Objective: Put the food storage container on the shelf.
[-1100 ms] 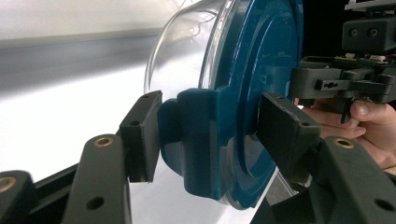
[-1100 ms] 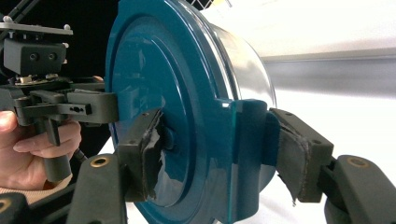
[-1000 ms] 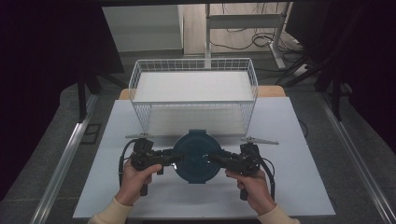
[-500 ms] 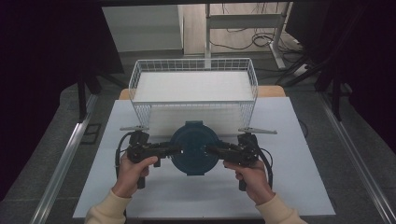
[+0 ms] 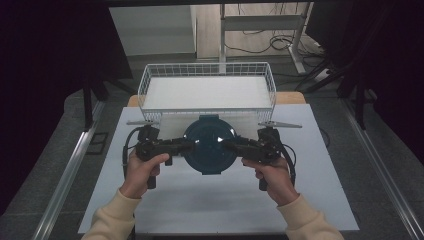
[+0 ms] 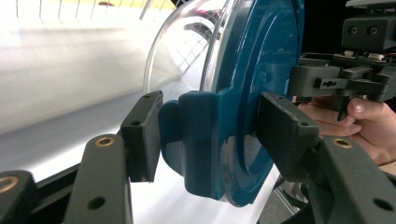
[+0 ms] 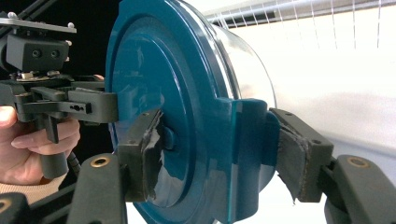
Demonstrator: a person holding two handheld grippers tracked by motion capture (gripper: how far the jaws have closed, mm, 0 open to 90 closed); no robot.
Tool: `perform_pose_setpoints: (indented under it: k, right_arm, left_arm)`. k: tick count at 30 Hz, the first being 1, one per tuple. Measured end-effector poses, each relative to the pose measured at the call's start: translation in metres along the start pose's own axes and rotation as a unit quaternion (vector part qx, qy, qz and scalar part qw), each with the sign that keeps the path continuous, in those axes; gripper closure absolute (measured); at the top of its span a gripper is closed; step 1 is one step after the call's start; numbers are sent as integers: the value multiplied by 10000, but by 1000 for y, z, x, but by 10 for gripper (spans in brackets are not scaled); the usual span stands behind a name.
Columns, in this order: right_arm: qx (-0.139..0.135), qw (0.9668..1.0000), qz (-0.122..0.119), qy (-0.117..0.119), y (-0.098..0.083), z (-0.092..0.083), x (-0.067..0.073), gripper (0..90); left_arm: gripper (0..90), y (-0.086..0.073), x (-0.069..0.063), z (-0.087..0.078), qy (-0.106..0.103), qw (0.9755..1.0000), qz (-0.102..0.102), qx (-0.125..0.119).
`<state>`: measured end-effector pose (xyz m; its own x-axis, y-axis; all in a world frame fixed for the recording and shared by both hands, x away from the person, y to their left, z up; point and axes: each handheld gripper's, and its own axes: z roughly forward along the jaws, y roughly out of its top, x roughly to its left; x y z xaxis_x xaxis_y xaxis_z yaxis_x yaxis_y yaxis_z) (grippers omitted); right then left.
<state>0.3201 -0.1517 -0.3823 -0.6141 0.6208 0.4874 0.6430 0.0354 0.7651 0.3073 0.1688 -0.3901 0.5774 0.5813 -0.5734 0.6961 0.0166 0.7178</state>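
A: Where is the container?

B: The round container with the dark blue lid point(image 5: 209, 144) is held up between the 2 grippers over the white table point(image 5: 215, 200), just in front of the white wire basket point(image 5: 207, 91).

A: What is the left gripper point(image 5: 181, 145) doing?

B: Its fingers point(image 6: 142, 135) are closed on a latch tab at the lid's left edge, pads touching the tab on both sides. The left hand point(image 5: 141, 170) grips the handle.

A: And the right gripper point(image 5: 233, 145)?

B: Same on the opposite edge: its fingers point(image 7: 294, 158) are clamped across the lid's other tab, and the pad covering looks torn. The right hand point(image 5: 274, 177) holds it.

A: Is the body visible?

B: Yes, the clear bowl point(image 6: 182, 60) shows behind the lid.
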Motion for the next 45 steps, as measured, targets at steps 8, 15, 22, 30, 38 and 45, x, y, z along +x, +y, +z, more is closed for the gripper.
perform_pose_setpoints:
  k: [8,15,22,30,38,45]
  right_arm:
    - [-71,9999,-112,-23,22,-3,5,374]
    - [-36,9998,-205,12,36,-3,6,375]
    - [-45,9996,-286,29,47,-4,7,374]
    - [-32,9993,-374,19,64,-6,8,374]
    - [-7,9991,-429,35,78,-6,7,375]
    - [-15,9990,-441,70,91,-4,3,375]
  left_arm:
    - [428,18,-4,-4,-3,9999,72,-90]
    - [428,29,-7,-6,31,9998,128,-132]
    - [428,37,-9,-8,36,9997,151,-169]
    - [428,53,-11,-9,23,9996,184,-221]
    - [428,66,-11,-8,46,9994,247,-233]
    - [428,79,-11,-7,80,9993,276,-257]
